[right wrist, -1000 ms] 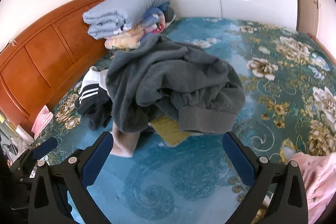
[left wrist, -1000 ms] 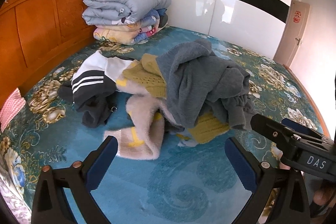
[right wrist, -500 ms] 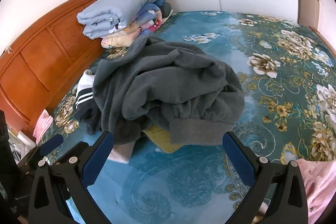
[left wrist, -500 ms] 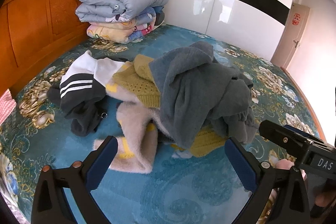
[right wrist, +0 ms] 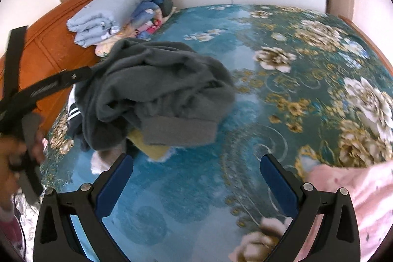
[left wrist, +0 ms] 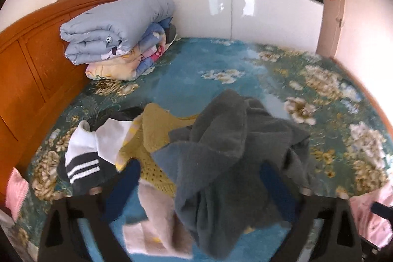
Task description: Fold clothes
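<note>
The left tool (left wrist: 200, 182) is spread wide, its blue-padded fingers (left wrist: 125, 186) on either side of the rumpled dark grey fleece sweater (left wrist: 231, 163), gripping nothing. The right tool (right wrist: 196, 176) is equally wide open and empty, above bare bedspread just short of the pile. The sweater tops a heap with a mustard knitted garment (left wrist: 157, 136), a black-and-white striped piece (left wrist: 83, 163) and a cream fluffy one (left wrist: 159, 220); it is bunched, so its long axis cannot be told, and its ribbed hem faces the right tool. All lie on a bed with a teal floral bedspread (right wrist: 307, 90), folded quilts (left wrist: 118, 28) against an orange wooden headboard (left wrist: 29, 65), and a glossy white wardrobe (left wrist: 245, 9) behind.
</note>
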Available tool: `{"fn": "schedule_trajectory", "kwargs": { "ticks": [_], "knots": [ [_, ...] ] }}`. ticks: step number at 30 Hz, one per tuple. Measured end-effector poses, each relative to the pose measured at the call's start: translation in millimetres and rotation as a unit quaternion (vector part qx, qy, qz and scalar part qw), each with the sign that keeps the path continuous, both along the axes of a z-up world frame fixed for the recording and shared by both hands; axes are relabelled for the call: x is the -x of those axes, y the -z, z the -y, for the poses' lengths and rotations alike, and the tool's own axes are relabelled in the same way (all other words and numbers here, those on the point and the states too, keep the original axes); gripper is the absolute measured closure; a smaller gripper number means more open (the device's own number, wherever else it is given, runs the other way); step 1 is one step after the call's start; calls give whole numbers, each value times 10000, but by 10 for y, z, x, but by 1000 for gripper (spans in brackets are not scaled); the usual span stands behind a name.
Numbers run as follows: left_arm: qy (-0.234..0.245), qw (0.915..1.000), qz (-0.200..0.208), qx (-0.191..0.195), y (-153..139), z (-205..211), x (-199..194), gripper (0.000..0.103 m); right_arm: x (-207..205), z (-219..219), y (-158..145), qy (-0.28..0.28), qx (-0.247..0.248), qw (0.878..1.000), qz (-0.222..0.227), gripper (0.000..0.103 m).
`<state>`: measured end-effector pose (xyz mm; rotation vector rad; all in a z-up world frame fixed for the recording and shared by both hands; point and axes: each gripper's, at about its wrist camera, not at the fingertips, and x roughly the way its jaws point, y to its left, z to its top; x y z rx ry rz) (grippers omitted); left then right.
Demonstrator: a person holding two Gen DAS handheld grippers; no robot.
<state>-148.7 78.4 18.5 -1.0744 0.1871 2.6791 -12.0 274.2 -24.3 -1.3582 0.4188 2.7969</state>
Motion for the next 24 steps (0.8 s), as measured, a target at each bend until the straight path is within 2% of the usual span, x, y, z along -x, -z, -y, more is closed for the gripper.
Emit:
{"fn": "schedule_trajectory", "kwargs": {
  "ticks": [1,2,3,5,7,10,13,19,21,24],
  "knots": [
    [-40,9994,300,170,134,-16,94,52,-30,-32,7,33,-18,10000,58,0],
    [-141,9984,435,336,183,-31,148,84,-63,-70,10,67,-33,9999,91,0],
    [-202,9986,413,279,162,2,138,94,-110,-119,8,106,-61,9999,116,0],
    [-323,9987,367,164,120,67,117,96,-185,-188,-5,168,-92,9998,83,0],
    [-301,9993,128,-170,-54,152,-4,97,-236,-227,-16,236,-39,9997,80,0],
    [-17,9984,-344,-452,-469,232,-236,97,-270,-250,-13,331,157,9993,89,0],
    [317,9907,-827,-1033,-1072,375,-536,98,-319,-220,-71,341,443,9984,30,0],
    [735,9675,-1801,-1618,-1995,697,-1217,98,-461,-79,-257,278,635,9972,-273,0],
    [798,9597,-2014,-1792,-2202,864,-1424,98,-526,-60,-270,284,661,9970,-299,0],
    [701,9616,-2082,-1646,-2230,1078,-1589,98,-624,-31,-289,293,698,9966,-339,0]
  ]
}}
